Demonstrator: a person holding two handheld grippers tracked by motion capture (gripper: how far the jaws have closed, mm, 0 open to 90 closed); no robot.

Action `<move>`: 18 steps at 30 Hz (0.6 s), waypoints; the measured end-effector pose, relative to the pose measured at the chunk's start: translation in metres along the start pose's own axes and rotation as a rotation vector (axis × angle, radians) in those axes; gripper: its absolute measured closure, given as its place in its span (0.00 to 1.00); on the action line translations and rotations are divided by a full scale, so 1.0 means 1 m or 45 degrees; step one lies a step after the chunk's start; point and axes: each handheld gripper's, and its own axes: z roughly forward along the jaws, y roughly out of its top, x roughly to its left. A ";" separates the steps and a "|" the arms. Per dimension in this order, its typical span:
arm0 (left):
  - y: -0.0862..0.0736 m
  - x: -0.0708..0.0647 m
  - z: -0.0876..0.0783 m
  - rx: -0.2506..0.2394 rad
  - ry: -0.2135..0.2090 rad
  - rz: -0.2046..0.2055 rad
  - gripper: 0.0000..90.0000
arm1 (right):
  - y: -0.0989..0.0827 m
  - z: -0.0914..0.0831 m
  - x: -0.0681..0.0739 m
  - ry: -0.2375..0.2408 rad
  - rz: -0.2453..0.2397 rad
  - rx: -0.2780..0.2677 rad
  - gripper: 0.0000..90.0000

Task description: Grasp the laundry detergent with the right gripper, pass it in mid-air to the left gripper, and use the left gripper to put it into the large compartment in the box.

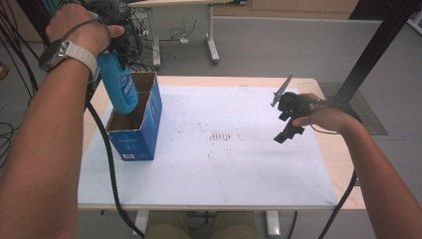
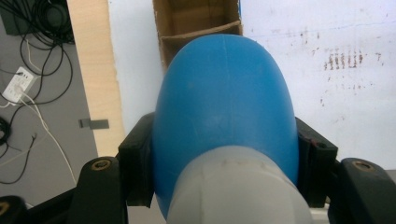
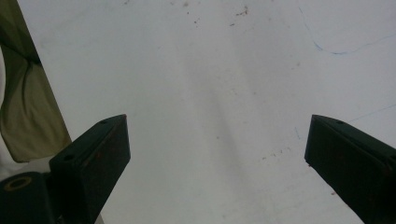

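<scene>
over the box: the left gripper (image 2: 224, 182) hangs above the left side of the table (image 1: 328, 149), its jaws clamped on either side of a blue bottle (image 1: 119, 84) just below its pale grey cap (image 2: 238, 186).
bottle: upside up in the grip, slightly tilted, its lower end already dipping into the near compartment of the blue cardboard box (image 1: 144, 134); whether its base has met the floor of the box i cannot tell.
box: open-topped, split by a cardboard divider (image 2: 201, 33) into two compartments, standing on the white mat (image 1: 224, 169) close to the mat's left edge.
right gripper (image 1: 288, 119): held above the right part of the mat, well apart from the box, jaws spread wide with nothing between them; beneath them lies bare mat.
step in hand: by my reading, lowering the bottle into the box, well along but not finished.
next move: looks to me like a straight descent, keeping the bottle clear of the divider and the box wall, then letting go once it rests on the bottom.
watch for: the light box may shift or tip if the bottle catches a wall; the free gripper could steady it.
</scene>
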 end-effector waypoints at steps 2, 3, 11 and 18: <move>0.000 0.000 0.002 0.002 0.001 0.004 0.42 | 0.000 0.001 0.000 -0.001 0.001 0.002 0.07; 0.001 0.001 0.003 0.004 0.001 0.005 0.42 | 0.000 0.001 0.000 0.001 0.000 0.002 0.07; 0.001 0.004 0.015 -0.001 -0.003 -0.002 0.42 | 0.001 0.004 0.000 0.005 0.001 0.007 0.07; 0.002 0.005 0.026 0.011 -0.012 0.004 0.42 | 0.001 0.003 0.000 0.002 0.007 0.011 0.07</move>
